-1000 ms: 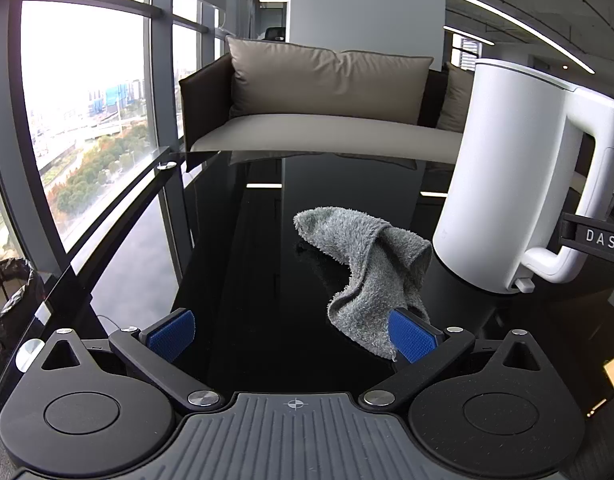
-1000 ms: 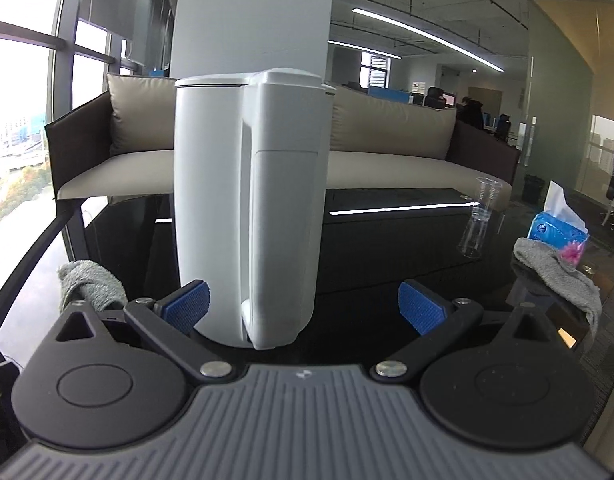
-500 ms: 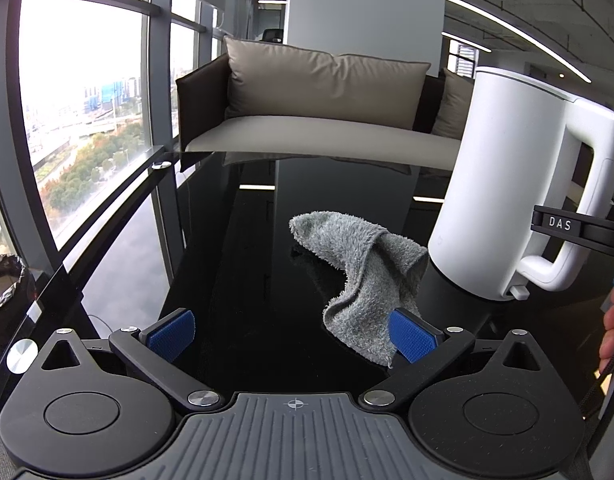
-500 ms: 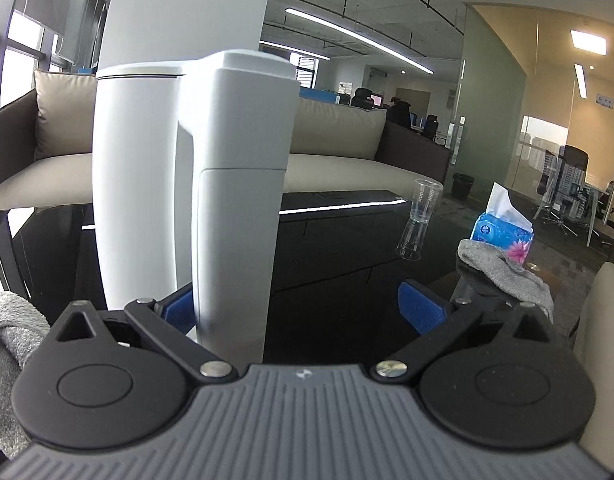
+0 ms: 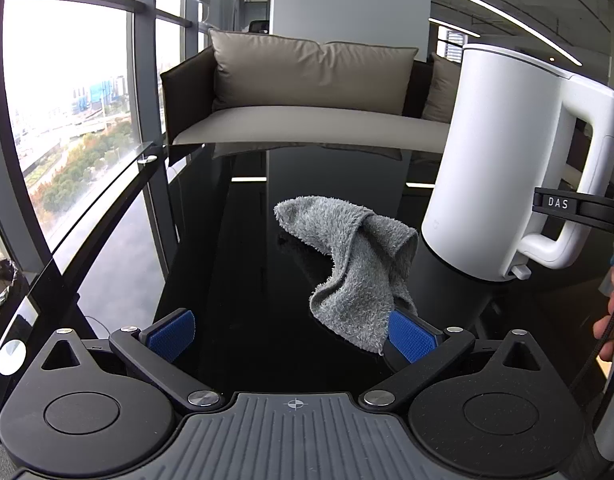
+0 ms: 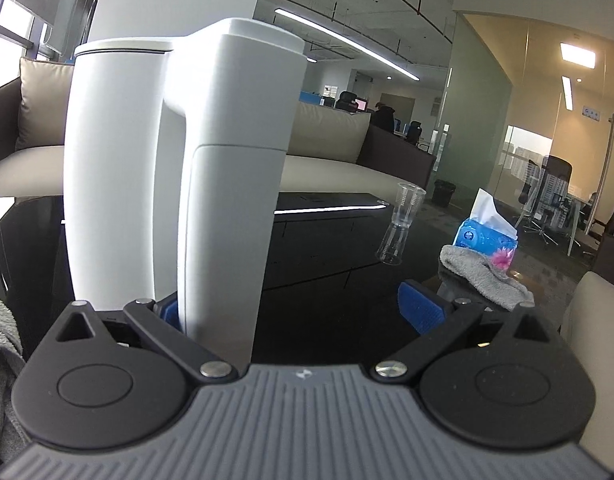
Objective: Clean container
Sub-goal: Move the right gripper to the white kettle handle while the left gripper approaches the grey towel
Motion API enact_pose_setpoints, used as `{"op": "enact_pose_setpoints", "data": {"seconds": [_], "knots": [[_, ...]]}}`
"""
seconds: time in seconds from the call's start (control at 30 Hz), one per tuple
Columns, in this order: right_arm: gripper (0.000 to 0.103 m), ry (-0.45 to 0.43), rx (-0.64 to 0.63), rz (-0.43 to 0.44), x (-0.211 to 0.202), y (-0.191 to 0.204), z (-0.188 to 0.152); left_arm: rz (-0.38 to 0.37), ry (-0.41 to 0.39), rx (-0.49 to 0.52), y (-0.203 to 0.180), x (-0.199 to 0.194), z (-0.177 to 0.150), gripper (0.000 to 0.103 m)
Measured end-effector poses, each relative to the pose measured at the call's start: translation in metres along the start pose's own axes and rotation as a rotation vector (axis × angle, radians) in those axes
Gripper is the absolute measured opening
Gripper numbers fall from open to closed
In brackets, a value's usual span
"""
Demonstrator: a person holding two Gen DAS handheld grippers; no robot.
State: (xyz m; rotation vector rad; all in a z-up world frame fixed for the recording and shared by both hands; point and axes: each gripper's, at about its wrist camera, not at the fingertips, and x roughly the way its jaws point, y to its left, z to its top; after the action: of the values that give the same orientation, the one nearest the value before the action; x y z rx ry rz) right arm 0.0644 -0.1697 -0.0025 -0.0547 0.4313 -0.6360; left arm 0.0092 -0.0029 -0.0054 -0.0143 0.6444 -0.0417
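R tongs (image 6: 303, 312) now closer, wide open w/ tall white plastic kettle's (image 6: 179, 168) handle between pads, ungripped. L tongs (image 5: 293, 330) wide open, crumpled grey towel (image 5: 359, 264) draped on one pad.

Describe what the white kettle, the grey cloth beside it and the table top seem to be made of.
Kettle: probably matte plastic; smooth, even, no glare.
Grey cloth: terry or microfibre; fuzzy looped pile, limp folds.
Table top: glossy black, likely glass; mirrors the sofa and ceiling lights.
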Motion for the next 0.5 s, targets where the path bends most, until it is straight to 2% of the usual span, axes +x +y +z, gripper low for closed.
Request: {"op": "enact_pose_setpoints", "data": {"seconds": [0.33,0.4,0.47,0.5], "knots": [[0.102,0.047,0.090,0.055,0.023,-0.023,0.004,-0.022,0.014,-0.053,0.005,0.005,0.000,0.102],[0.092,0.052,0.102,0.077,0.027,-0.026,0.004,-0.021,0.014,-0.051,0.004,0.006,0.000,0.102],[0.070,0.042,0.091,0.104,0.028,-0.023,0.006,-0.017,0.008,-0.048,0.003,0.005,-0.001,0.102],[0.062,0.033,0.076,0.111,0.027,-0.019,0.007,-0.015,0.006,-0.046,0.003,0.005,-0.001,0.102]]}}
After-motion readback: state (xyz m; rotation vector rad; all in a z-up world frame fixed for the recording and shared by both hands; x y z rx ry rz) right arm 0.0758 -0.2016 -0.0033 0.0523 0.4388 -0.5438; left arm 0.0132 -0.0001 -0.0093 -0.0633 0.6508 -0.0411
